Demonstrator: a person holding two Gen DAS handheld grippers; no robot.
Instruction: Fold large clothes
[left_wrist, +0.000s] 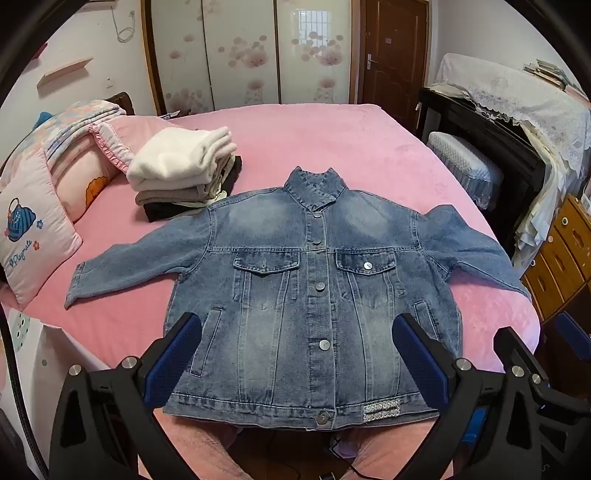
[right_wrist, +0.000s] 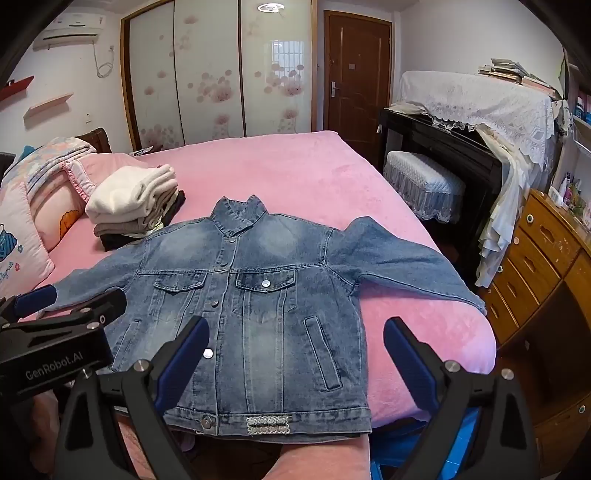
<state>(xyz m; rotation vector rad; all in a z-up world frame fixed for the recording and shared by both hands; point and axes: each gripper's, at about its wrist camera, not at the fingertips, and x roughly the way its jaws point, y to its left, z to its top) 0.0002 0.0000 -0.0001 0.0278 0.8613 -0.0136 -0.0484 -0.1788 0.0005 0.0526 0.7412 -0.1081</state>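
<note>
Nearest to you, both tools hang above the hem with nothing in them. Your left gripper (left_wrist: 295, 365) stands spread wide, its blue pads (left_wrist: 173, 354) clear of the cloth; your right gripper (right_wrist: 295, 365) is likewise released and empty, pitched down toward the lower right front. In the right wrist view the left tool's body shows at the left edge, beside the left sleeve.

The denim jacket (left_wrist: 314, 288) lies front-up on the pink bed (left_wrist: 314, 140), buttoned, hem at the near edge, collar pointing away. It is spread flat with both sleeves out to the sides, which judges as a deliberate layout: every edge is reachable and no fold has been started. The right sleeve (right_wrist: 406, 258) runs toward the bed's edge and may hang off it; mind that when you gather it.

Further back on the left, a stack of folded clothes (left_wrist: 181, 170) sits beside the pillows (left_wrist: 33, 229), probably the place for the finished piece. Behind stand the wardrobe (left_wrist: 240, 55) and door (left_wrist: 391, 51).
</note>
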